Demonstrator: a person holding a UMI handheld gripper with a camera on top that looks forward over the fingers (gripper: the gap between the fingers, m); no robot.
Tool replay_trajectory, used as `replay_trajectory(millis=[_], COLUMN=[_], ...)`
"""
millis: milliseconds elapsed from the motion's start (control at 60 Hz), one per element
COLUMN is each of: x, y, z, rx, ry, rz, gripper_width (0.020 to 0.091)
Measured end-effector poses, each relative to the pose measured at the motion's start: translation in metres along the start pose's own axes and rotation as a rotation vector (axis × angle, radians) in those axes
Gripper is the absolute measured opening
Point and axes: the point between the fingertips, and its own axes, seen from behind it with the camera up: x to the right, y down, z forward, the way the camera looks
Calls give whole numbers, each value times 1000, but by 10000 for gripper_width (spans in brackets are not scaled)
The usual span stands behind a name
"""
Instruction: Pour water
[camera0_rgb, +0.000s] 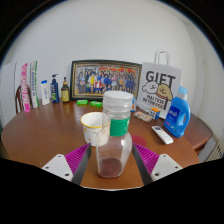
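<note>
Looking at a round wooden surface (40, 130) filling most of the view, with a white wall behind. Going down in size from there: sitting at the back against the wall, a framed group photo (104, 78), and right of it a white paper bag (161, 88) reading "GIFT". Then a blue detergent bottle (179, 113) off to the right, well apart from the action, with what seems to be a white remote (161, 134) lying near it. Lined up at the back left, a few small bottles and tubes (45, 90), too small to read.

Now the actual task stuff. Standing between the tool's (113, 158) pink pads (74, 158), a clear plastic bottle (115, 135) with a wide white lid and a green band under it. Staying upright, not tilting at all. Looking mostly empty, maybe some water near the bottom, hard to call. Just beside it on the left, touching or nearly so, a small pale cup (95, 127), also upright, contents not visible.

Tool fingers looking spread wide, pads showing on both sides with a visible gap to the bottle, so not squeezing it, just bracketing it.

Progress-wise: guessing barely started. Lid seemingly on, bottle resting on the surface, nothing leaning toward the cup. Remaining: clamping down, lifting, sorting out that lid, tipping over the cup.
</note>
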Motion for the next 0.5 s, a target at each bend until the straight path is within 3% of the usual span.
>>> replay_trajectory(millis=[50, 117, 300, 500], x=[-2, -1, -3, 24], y=[3, 5, 1, -35], z=[7, 13, 11, 2], rx=[9, 18, 27, 26], ry=[-10, -15, -18, 94], rz=[-4, 9, 50, -93], gripper_width=[777, 557, 454, 432])
